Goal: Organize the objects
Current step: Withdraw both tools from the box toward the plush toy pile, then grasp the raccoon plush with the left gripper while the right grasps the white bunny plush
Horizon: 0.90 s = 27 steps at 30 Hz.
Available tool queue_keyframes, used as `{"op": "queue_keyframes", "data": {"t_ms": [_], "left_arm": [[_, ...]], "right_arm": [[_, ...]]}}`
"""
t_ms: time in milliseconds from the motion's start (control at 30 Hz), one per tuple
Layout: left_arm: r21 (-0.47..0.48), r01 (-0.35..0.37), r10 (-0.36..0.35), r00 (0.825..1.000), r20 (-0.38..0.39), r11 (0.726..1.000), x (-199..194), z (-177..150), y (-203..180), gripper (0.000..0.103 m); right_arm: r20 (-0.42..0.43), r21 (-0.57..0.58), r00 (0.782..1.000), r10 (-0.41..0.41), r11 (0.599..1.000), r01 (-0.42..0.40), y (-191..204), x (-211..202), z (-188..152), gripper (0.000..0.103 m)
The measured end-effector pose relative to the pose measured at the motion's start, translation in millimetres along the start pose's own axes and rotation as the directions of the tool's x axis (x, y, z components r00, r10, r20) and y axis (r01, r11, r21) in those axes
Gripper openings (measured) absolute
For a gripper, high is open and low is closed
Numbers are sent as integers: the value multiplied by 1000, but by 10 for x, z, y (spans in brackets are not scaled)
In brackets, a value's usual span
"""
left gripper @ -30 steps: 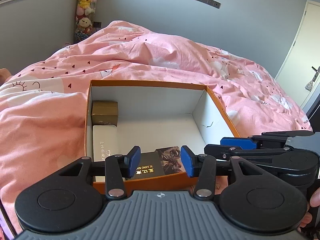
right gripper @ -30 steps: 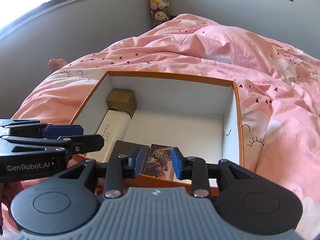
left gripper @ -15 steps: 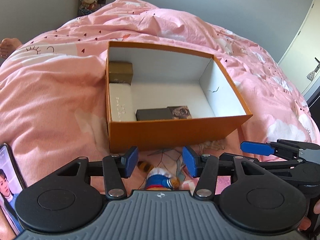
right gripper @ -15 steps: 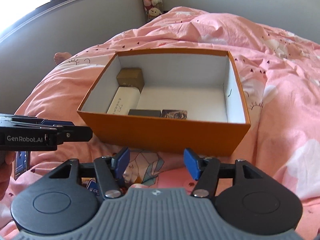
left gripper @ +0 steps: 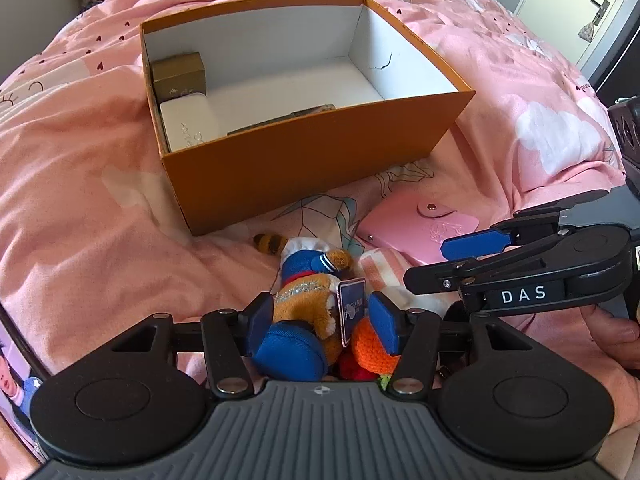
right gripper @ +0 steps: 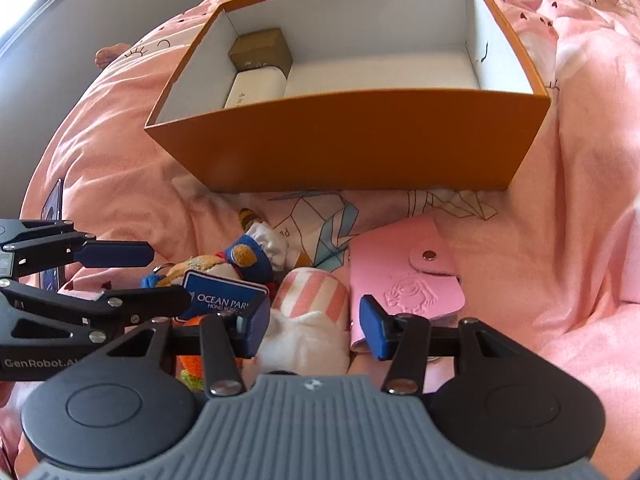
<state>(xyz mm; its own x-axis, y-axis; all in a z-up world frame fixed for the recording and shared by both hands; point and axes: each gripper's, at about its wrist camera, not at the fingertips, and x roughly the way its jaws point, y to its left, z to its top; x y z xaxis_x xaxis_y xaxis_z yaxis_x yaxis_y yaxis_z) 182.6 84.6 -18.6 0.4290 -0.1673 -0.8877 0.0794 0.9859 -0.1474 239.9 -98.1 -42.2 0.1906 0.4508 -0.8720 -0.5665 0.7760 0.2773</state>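
- The left hand-held gripper points down at the bed; its jaws have just been opening and stand apart around a brown plush toy in blue clothes, whose blue card tag sits near the right pad. Whether the pads touch the toy I cannot tell.
- The right hand-held gripper has jaws apart after just closing a little, with a white and pink-striped soft toy between them; the pads do not visibly press on it.
- An orange crocheted piece lies at the plush toy's 4 o'clock, just beside it.
- A pink snap-fastened card wallet lies on the pink patterned quilt at the striped toy's 2 o'clock, touching it.
- A phone with a lit screen shows at the left view's 8 o'clock edge.
- Farther off, at 12 o'clock, stands an open orange cardboard box with white lining.
- Inside it, along the left wall, a white rectangular case lies nearer and a small gold box fills the far corner, the two touching.
- A dark flat item peeks above the near wall.
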Motion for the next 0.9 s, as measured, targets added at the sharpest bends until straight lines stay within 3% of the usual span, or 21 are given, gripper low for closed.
{"op": "queue_keyframes", "data": {"t_ms": [300,433,567,900], "left_arm": [[25,-24,26,998,-50,999,222,39,-15,67],[103,-42,53,993,-106,994,352,52,-58,71],[176,-64,89,986,-143,982,467,49,-113,70],[91,2,10,992,-125,996,342,-61,102,63]], "right_arm": [[-119,102,989,92,992,-80,-126,168,-81,50],[-146,154,979,141,981,-118,-210,222,-69,52],[-171,129,976,138,985,-117,-161,290,-53,58],[-205,84,973,105,992,-89,-96,391,-12,62]]}}
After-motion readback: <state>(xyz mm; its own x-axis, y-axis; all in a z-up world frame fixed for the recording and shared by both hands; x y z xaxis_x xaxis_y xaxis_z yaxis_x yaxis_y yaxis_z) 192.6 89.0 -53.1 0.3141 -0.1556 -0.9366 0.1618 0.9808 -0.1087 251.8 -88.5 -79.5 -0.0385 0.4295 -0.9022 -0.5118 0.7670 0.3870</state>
